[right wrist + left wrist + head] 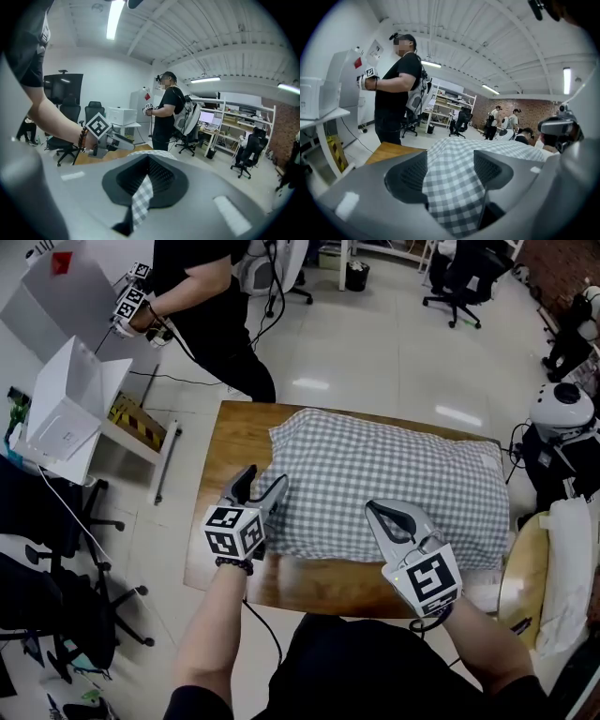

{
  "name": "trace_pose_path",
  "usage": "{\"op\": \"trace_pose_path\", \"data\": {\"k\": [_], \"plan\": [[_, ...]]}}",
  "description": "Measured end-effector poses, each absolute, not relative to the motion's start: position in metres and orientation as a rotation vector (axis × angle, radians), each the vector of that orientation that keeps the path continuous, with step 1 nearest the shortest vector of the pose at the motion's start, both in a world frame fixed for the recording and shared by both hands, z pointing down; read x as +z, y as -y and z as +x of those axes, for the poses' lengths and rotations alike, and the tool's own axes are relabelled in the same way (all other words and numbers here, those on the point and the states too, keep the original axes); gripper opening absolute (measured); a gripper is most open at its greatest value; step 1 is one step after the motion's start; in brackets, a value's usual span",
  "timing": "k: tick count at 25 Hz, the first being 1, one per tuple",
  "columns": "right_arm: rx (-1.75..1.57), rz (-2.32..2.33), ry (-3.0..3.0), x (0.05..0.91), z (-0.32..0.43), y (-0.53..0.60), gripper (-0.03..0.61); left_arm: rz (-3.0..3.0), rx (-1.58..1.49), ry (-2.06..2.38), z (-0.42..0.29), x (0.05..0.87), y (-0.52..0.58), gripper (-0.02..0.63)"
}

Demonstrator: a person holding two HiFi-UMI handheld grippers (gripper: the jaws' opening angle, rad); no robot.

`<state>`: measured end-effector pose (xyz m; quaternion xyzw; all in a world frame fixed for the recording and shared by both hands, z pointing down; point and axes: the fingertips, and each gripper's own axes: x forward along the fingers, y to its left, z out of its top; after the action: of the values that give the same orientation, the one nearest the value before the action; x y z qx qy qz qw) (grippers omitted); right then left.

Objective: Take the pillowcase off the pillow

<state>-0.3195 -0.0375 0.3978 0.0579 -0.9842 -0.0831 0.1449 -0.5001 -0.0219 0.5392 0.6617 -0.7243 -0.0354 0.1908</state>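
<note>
On the brown wooden surface (211, 563) lies a grey-and-white checked pillowcase (394, 474), pillow inside. Left gripper (265, 480) fingers stand apart around a corner, unclamped. Right gripper (392, 514) fingers, closed, pinch a thin fold that may slip when pulled.

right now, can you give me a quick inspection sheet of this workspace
surface: wooden table, bare wood along the near edge
job's things: checked pillowcase not yet off the pillow, which lies on the table
clutter: white boxes on a shelf left of the table
grippers: left gripper open, pillow corner between its jaws; right gripper shut on a fold of pillowcase
cables: black cable running down by the left forearm
surroundings: second person standing beyond the table, office chairs
</note>
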Motion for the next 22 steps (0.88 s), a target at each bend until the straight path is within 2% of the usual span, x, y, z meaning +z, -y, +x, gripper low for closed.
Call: {"op": "trace_pose_path", "data": {"k": [4, 7, 19, 22], "plan": [[-0.157, 0.180, 2.798, 0.432, -0.330, 0.036, 0.002, 1.795, -0.315, 1.843, -0.524, 0.591, 0.027, 0.401], [-0.130, 0.184, 2.781, 0.443, -0.329, 0.036, 0.002, 1.784, -0.366, 1.700, -0.522, 0.620, 0.029, 0.439], [0.067, 0.198, 2.702, 0.483, -0.337, 0.044, 0.002, 1.771, -0.515, 1.255, -0.500, 0.690, 0.052, 0.451], [0.080, 0.197, 2.699, 0.491, -0.342, 0.038, 0.002, 1.769, -0.557, 1.186, -0.498, 0.698, 0.049, 0.437]]}}
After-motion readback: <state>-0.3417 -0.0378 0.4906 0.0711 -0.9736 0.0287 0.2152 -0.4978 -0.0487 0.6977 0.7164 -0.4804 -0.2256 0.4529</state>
